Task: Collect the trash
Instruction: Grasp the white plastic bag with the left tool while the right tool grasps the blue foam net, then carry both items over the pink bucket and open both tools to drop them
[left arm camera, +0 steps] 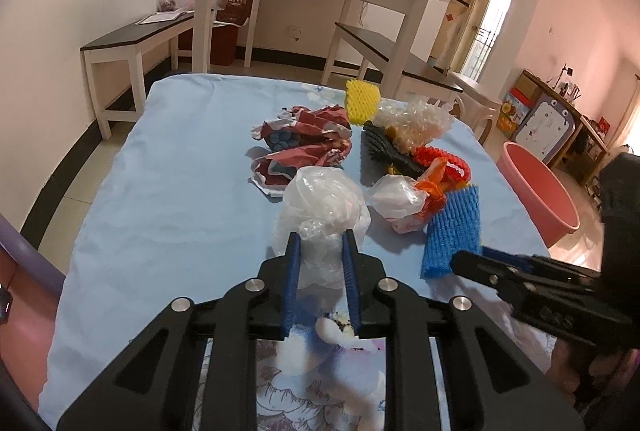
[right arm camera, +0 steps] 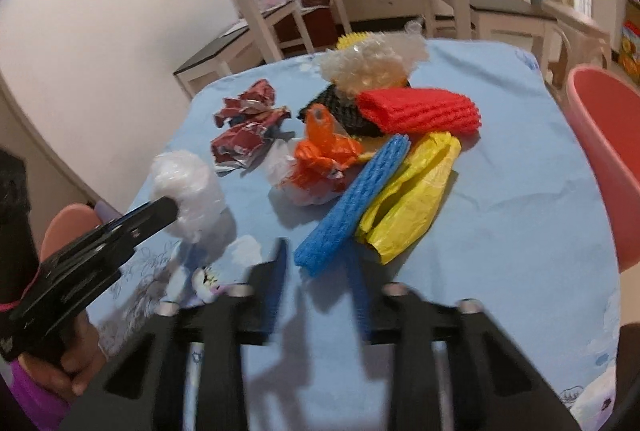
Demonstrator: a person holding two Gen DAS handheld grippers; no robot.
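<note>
1. The left gripper [left arm camera: 322, 237] is closed most of the way on a clear plastic bag [left arm camera: 324, 203]. Its blue pads pinch the bag's near end, and the rest of the bag bulges out in front of the fingertips, on the blue-clothed tabletop [left arm camera: 180, 171].
2. Behind the bag lie crumpled red-and-white wrappers [left arm camera: 304, 147], apart from the gripper.
3. Just right of the clear bag sits a white-and-orange plastic bag [left arm camera: 404, 203]. Beyond it are a black foam net [left arm camera: 380, 151], a yellow foam net [left arm camera: 362, 101], a wad of pale netting [left arm camera: 416, 123] and a red foam net [left arm camera: 444, 159], all heaped together.
4. A blue foam net [left arm camera: 454, 227] lies lengthwise toward the camera, with a yellow plastic bag [right arm camera: 412, 191] touching its right side.
5. The right gripper [right arm camera: 318, 255] is blurred. Its jaws stand apart, with the near end of the blue foam net between the fingertips. The pads do not seem to be pressing on it.
6. A pink basin [left arm camera: 536, 187] stands beside the right edge of the tabletop.
</note>
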